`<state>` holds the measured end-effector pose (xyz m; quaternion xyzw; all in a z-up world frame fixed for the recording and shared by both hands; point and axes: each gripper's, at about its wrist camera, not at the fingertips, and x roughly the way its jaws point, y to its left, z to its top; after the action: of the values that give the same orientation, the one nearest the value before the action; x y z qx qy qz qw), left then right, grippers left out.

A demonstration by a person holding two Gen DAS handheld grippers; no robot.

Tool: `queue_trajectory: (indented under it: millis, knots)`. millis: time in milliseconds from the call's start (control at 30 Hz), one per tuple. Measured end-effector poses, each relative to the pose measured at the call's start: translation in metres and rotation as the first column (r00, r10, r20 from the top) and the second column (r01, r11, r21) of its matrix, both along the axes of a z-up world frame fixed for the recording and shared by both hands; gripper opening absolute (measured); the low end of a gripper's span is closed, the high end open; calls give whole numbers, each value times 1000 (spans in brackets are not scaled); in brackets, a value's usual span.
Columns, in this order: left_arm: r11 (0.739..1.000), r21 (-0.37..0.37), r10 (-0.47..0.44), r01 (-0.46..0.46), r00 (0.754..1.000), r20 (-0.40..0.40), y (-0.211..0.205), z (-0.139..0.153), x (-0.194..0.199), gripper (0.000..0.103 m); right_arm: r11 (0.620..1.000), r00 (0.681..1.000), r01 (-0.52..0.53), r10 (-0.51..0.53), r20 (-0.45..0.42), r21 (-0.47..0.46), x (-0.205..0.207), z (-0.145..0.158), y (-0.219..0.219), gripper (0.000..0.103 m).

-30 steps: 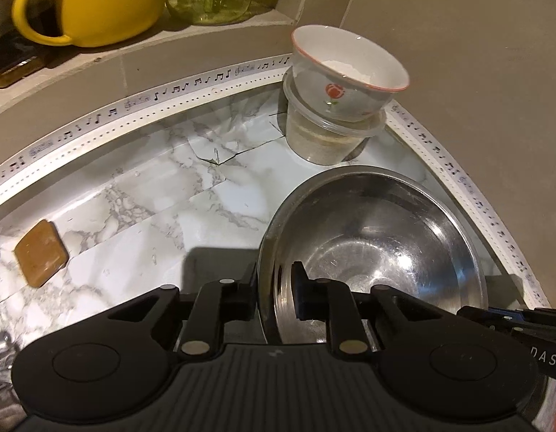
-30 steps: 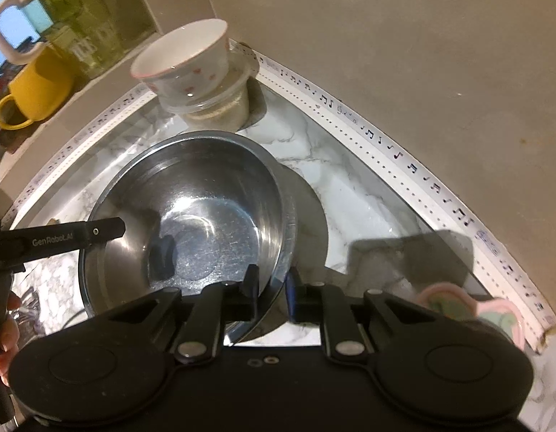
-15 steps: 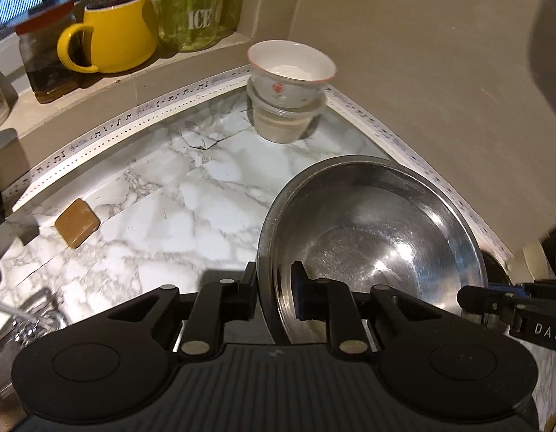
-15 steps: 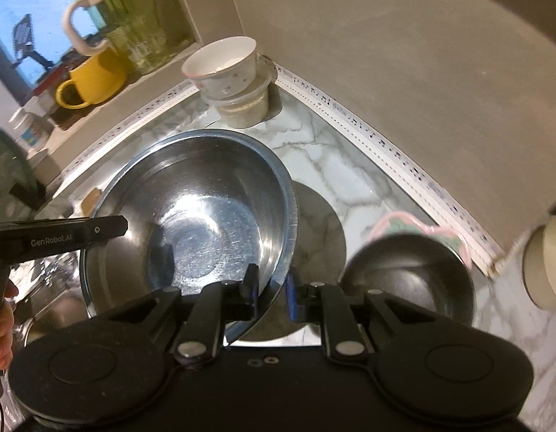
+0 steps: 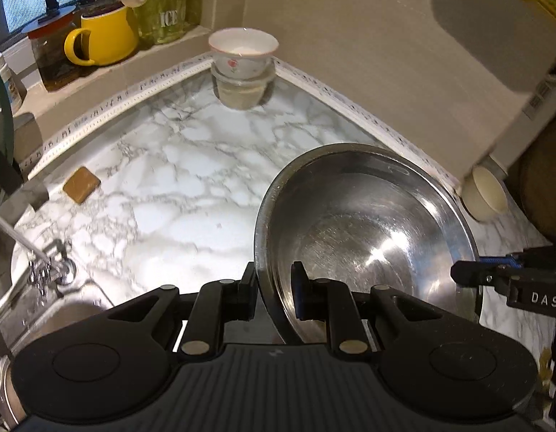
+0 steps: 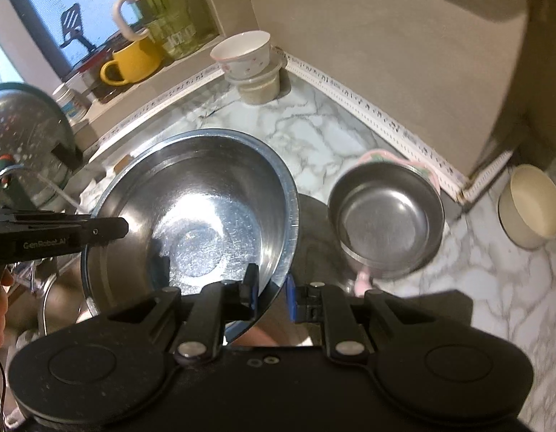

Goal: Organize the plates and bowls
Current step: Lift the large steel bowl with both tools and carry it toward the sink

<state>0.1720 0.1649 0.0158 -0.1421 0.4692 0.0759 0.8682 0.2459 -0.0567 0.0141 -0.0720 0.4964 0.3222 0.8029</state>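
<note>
A large steel bowl (image 5: 367,230) (image 6: 198,216) hangs above the marble counter, held by both grippers. My left gripper (image 5: 274,288) is shut on its left rim, and my right gripper (image 6: 272,291) is shut on the opposite rim. Each gripper shows in the other's view, the right gripper (image 5: 468,273) at the far rim and the left gripper (image 6: 108,226) likewise. A smaller steel bowl (image 6: 385,219) rests on something pink below and to the right. A white flowered bowl (image 5: 243,55) (image 6: 243,54) sits on a clear tub in the corner.
A cream bowl (image 6: 533,205) (image 5: 484,194) stands on the counter by the wall's edge. A yellow mug (image 5: 101,39) and a green jar (image 5: 162,10) sit on the window ledge. A brown sponge (image 5: 81,184), a tap (image 5: 44,262) and a colander (image 6: 26,133) lie to the left.
Both grippers have lifted the large steel bowl up and back from the corner. The white bowl looks smaller and farther. The small steel bowl and the cream bowl have come into view.
</note>
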Motion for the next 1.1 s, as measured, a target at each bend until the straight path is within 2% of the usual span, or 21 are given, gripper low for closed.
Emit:
queue_trajectory:
  millis: [600, 900, 1100]
  knots:
    - [998, -13, -64, 63, 993, -99, -42, -34, -61, 18, 1000, 997, -9, 7, -73, -27, -59, -22, -39, 16]
    - [998, -13, -68, 67, 988, -135, -49, -48, -74, 18, 999, 996, -10, 7, -89, -33, -73, -32, -44, 16]
    - [998, 13, -58, 60, 990, -128, -51, -46, -70, 18, 1000, 998, -11, 9, -62, -29, -69, -27, -40, 16]
